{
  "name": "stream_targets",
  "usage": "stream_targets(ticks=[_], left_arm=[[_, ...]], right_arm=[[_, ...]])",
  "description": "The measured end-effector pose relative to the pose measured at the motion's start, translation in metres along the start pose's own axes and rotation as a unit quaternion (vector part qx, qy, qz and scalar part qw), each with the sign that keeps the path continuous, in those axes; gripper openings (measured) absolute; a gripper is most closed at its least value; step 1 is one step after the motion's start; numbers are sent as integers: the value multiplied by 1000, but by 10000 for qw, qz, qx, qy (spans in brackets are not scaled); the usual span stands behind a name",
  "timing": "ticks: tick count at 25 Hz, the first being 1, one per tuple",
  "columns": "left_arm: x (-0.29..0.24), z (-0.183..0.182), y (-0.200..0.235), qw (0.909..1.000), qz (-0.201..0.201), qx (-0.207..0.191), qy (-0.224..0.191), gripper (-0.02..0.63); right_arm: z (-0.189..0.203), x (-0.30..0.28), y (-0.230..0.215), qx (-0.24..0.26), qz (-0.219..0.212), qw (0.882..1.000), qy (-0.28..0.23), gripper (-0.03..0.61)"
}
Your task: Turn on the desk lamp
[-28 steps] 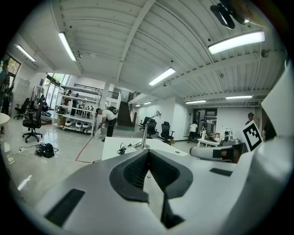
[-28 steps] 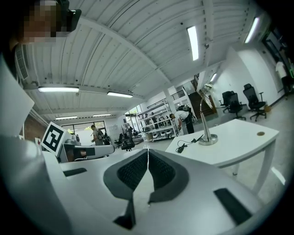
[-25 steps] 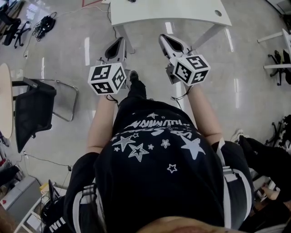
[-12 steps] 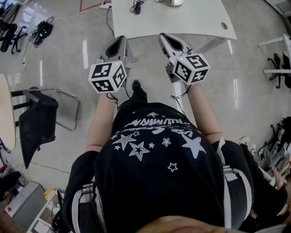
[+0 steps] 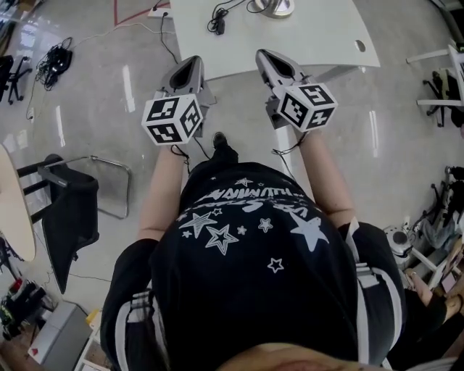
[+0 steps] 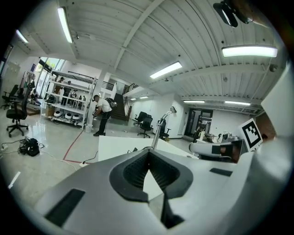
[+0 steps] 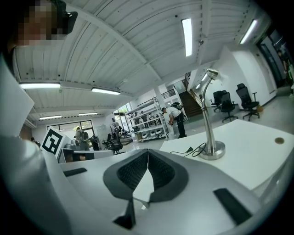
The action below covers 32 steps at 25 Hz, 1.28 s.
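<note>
Over the last second the desk (image 5: 319,36) has slid further into the head view. The lamp (image 5: 274,7) base and its cable (image 5: 217,18) now show at the desk's far edge, where earlier only bare top was seen. I read that as the person walking up to the desk, with the approach nearly done and the reach not yet begun. The left gripper (image 5: 187,71) and right gripper (image 5: 274,67) are held level just short of the desk's near edge. Each has its jaws pressed together at the tips with nothing between them. In the right gripper view the lamp stands upright on the desk ahead and to the right, neck curving up to the head, well apart from the jaws. No switch can be made out from here. The top between the near edge and the lamp looks bare, so a straight reach seems free. A chair (image 5: 69,210) stands well off to the desk's left, out of the path.
</note>
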<state>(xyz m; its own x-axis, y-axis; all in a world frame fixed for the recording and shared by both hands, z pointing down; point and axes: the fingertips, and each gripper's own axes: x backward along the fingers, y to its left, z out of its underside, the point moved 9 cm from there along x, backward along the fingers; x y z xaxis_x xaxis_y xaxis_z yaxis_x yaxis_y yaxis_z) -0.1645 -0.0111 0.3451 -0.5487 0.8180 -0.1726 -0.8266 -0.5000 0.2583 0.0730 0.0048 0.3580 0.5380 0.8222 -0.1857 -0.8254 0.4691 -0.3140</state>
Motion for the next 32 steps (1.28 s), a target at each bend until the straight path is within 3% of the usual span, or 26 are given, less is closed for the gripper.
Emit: stream_targets(ticks=[7, 17, 32], left_arm=[[-23, -2, 42, 9997, 151, 187, 53, 9], [-48, 0, 56, 9981, 495, 257, 267, 9], [-100, 14, 46, 9984, 195, 198, 497, 9]], right_arm=[[-3, -39, -2, 9, 288, 9996, -5, 6], [-10, -67, -9, -20, 586, 9983, 9, 6], [-16, -111, -75, -10, 275, 9989, 376, 6]])
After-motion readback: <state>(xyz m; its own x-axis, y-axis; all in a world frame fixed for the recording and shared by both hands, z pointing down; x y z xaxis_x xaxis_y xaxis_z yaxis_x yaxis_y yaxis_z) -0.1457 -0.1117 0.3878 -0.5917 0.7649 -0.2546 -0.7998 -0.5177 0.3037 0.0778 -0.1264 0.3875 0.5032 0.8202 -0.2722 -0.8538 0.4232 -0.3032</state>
